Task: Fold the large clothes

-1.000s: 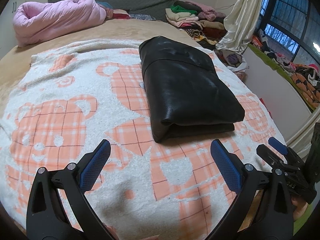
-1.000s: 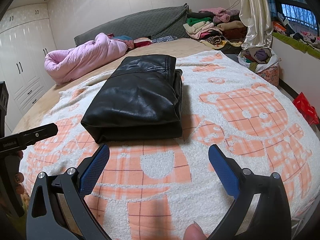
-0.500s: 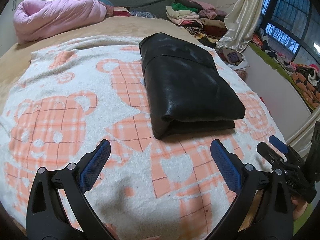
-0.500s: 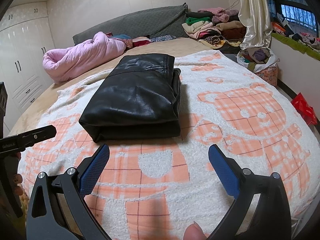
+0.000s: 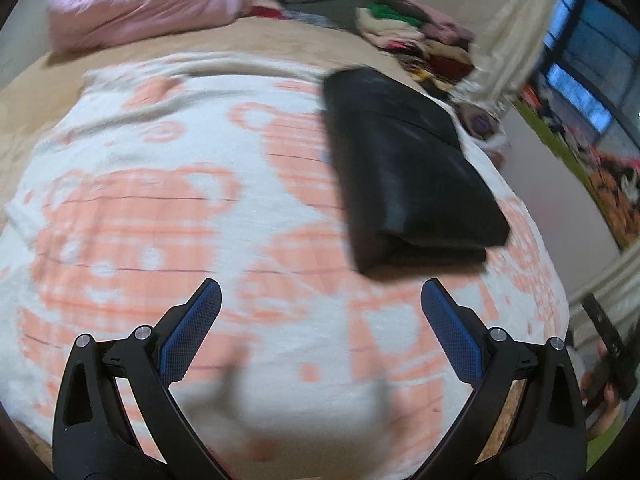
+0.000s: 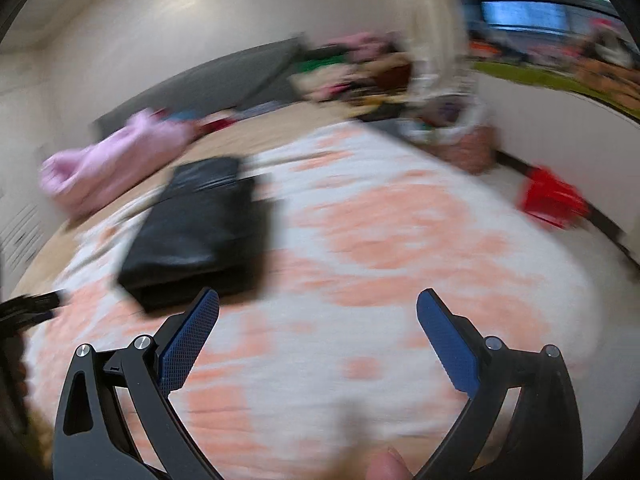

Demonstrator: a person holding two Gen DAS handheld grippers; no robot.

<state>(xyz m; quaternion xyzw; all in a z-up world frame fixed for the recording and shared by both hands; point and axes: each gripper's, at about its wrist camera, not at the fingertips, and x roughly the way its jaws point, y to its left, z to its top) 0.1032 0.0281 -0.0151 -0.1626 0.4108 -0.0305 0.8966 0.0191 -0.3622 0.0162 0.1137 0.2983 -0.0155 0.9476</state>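
Bed blanket (image 5: 168, 184), white with orange bears, carries the folded black garment (image 5: 404, 176). My left claw (image 5: 318, 300) hangs wide open, empty, near the garment's front edge. My right claw (image 6: 318, 300) likewise spread, gripping nothing, just beside its corner.

Bed (image 5: 248, 46): carries a blanket (image 5: 160, 184) across its near part.
Folded garment (image 5: 404, 172): lies on the blanket, right of centre in the left wrist view, left of centre in the right wrist view.
Quilt bundle (image 5: 140, 4): far left on the bed, behind the blanket.
Clothes pile (image 5: 416, 38): far right, behind the folded garment.
Left gripper (image 5: 320, 308): near edge, over the blanket, apart from the garment.
Right gripper (image 6: 318, 312): near edge, right of the garment.
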